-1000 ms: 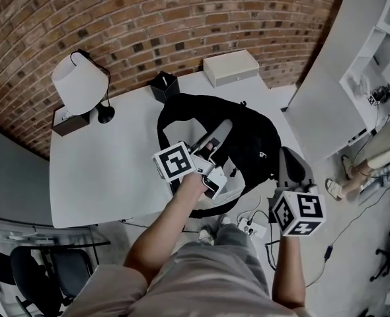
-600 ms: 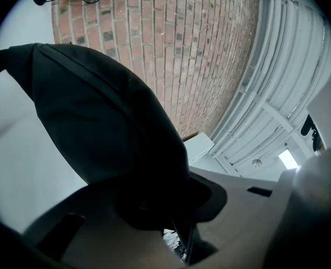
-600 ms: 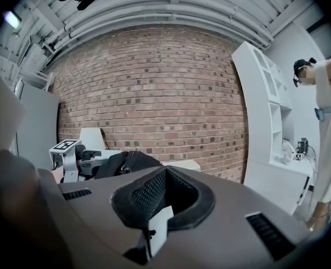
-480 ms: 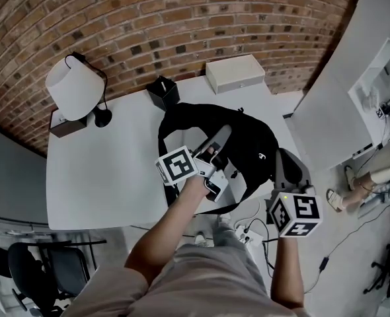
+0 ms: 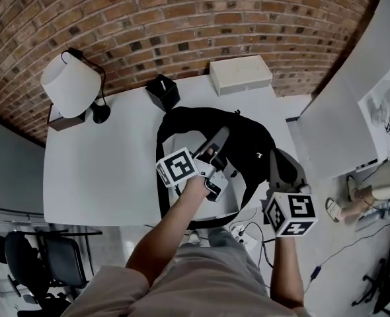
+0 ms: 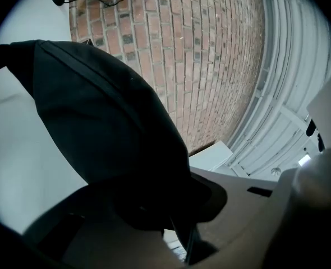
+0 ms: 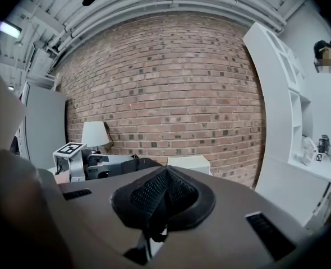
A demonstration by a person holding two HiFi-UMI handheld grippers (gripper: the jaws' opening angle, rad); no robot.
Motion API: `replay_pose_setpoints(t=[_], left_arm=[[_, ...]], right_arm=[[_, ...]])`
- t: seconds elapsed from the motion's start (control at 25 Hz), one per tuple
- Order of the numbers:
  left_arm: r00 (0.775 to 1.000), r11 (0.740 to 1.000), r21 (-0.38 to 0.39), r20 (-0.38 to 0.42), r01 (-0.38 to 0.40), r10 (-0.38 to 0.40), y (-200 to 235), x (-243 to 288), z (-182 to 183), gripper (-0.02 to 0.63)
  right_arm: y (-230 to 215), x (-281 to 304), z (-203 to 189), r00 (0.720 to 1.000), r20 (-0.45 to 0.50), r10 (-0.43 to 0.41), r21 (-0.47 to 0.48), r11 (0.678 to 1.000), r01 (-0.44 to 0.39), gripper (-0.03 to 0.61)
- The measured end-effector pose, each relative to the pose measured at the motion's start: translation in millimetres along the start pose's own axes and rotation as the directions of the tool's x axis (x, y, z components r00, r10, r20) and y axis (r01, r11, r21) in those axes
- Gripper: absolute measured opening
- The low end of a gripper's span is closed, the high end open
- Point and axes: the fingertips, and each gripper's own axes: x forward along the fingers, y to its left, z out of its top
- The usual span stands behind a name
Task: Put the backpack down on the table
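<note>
The black backpack (image 5: 244, 144) hangs over the right end of the white table (image 5: 96, 177), held by both grippers. My left gripper (image 5: 216, 140) reaches in from the near side and is shut on the bag's upper fabric. In the left gripper view the black backpack (image 6: 98, 128) fills the space between the jaws of the left gripper (image 6: 177, 206). My right gripper (image 5: 279, 167) is at the bag's right side. The right gripper view shows the right gripper (image 7: 160, 206) pinching a black mesh strap (image 7: 157, 190). The bag's underside is hidden.
A white lamp (image 5: 69, 84) on a dark block (image 5: 68, 121) stands at the table's far left. A black box (image 5: 163, 90) and a white box (image 5: 241, 74) sit by the brick wall. A power strip (image 5: 243, 233) lies on the floor; white shelving (image 5: 353, 91) stands to the right.
Both grippers have carried the backpack a little further over the table and lower. Both grips look the same as before.
</note>
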Motion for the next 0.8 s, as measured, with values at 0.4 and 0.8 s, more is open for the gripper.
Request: replay_pose_setpoints(t=[0.4, 0.8], left_arm=[[0.999, 0.999, 0.023, 0.038, -0.04, 0.039, 18.6, 25.0, 3.9, 0.066], [0.996, 0.995, 0.053, -0.012, -0.088, 0.089, 38.8, 40.5, -16.7, 0.066]], right_arm=[[-4.8, 32.7, -3.7, 0.997, -0.031, 0.072, -0.017, 0.997, -0.072, 0.0], [-13.6, 53.7, -8.6, 0.992, -0.057, 0.114, -0.013, 0.993, -0.115, 0.0]])
